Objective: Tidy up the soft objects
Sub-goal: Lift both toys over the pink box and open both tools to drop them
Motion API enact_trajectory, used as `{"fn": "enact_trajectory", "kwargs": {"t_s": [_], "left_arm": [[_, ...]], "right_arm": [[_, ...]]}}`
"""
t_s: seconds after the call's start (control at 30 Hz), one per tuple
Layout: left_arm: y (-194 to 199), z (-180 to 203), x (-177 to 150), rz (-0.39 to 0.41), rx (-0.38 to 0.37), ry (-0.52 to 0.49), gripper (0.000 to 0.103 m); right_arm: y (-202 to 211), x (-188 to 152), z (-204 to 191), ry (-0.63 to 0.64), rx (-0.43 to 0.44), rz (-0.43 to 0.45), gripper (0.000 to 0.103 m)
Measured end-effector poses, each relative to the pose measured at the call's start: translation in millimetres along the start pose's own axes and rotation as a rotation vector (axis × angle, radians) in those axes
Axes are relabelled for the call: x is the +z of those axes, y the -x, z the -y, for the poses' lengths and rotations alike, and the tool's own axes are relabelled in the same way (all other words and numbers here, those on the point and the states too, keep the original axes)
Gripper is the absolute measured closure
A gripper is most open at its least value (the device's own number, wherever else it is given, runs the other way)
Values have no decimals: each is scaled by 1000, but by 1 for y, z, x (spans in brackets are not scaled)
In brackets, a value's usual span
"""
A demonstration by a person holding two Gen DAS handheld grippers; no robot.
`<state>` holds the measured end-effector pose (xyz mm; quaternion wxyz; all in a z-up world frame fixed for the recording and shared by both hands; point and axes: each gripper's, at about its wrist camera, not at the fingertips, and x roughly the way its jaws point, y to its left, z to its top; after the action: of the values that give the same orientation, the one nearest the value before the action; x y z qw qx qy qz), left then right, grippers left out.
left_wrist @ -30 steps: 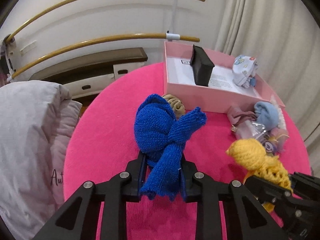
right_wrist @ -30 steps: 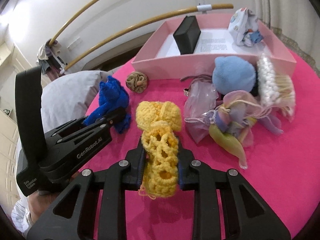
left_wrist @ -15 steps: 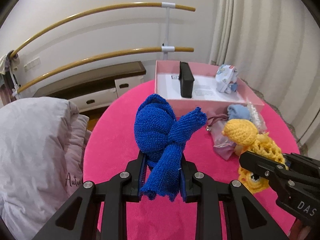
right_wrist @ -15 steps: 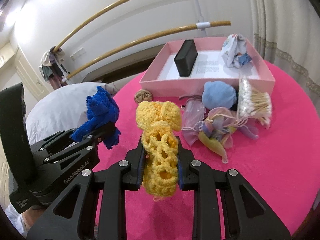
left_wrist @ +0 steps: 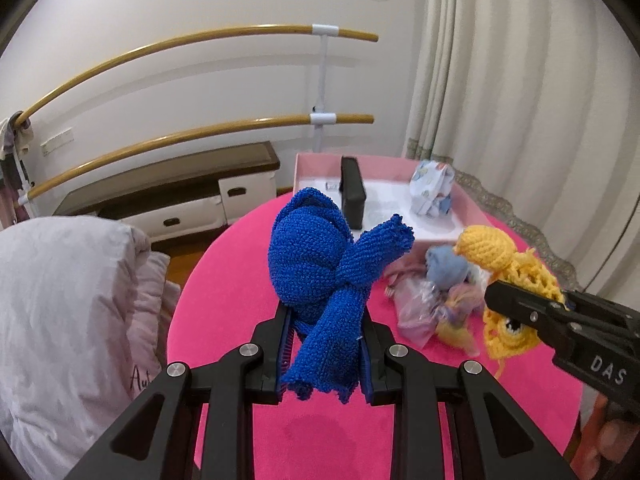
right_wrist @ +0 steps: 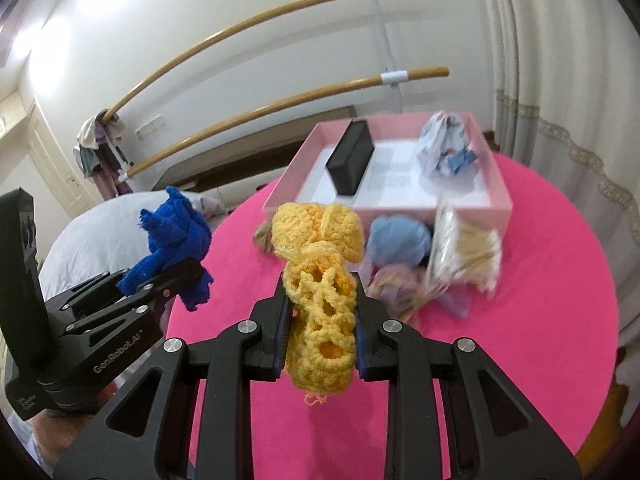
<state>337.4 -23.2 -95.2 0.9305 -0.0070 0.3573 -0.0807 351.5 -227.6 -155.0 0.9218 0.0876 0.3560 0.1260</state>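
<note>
Left wrist view looks along the left tongs (left_wrist: 326, 344), clenched on a knotted blue knit piece (left_wrist: 320, 264) whose tail hangs down between the pads while its bulb stands up and forward. Straight beyond it, across the pink bench (left_wrist: 240, 304), sits the pink box (left_wrist: 436, 246), already holding a black case (left_wrist: 352, 196) and a rolled patterned cloth (left_wrist: 434, 194). So the box lies dead ahead and lower, its long side running across the line of approach. Right tongs (right_wrist: 322, 332) are clamped on a yellow crochet piece (right_wrist: 320, 288), long axis running forward toward the same box; these look the nearer of the two to it (my guess from the angles).

Only the right wrist view shows the box's open floor plainly, and the free space between the case and the cloth. It also shows the cotton swabs (right_wrist: 466, 254), blue puff (right_wrist: 398, 240) and gauze bags (right_wrist: 400, 288) bunched against the near wall, partly blurred. A white quilt (left_wrist: 60, 300) fills the left of the left wrist view.
</note>
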Motion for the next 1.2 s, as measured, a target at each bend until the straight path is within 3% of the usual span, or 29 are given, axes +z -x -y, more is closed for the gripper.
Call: {"fn": "enact_trajectory", "kwargs": {"t_s": [0.23,0.53,0.87,1.2], "left_arm": [[-2,0,44,50,-11,-9,79],[-35,4,106,63,-19,-27,78],[-102,-3,167,44,-4,-34,78],[-185,-10,216,-22,-9,-31,78]], "right_arm": [[8,47,14,24,-35,58,79],[-4,110,21,65,-54,81,79],[-55,168,33,73,-110,51,78],[-112,201,48,75,-130,-24,78]]}}
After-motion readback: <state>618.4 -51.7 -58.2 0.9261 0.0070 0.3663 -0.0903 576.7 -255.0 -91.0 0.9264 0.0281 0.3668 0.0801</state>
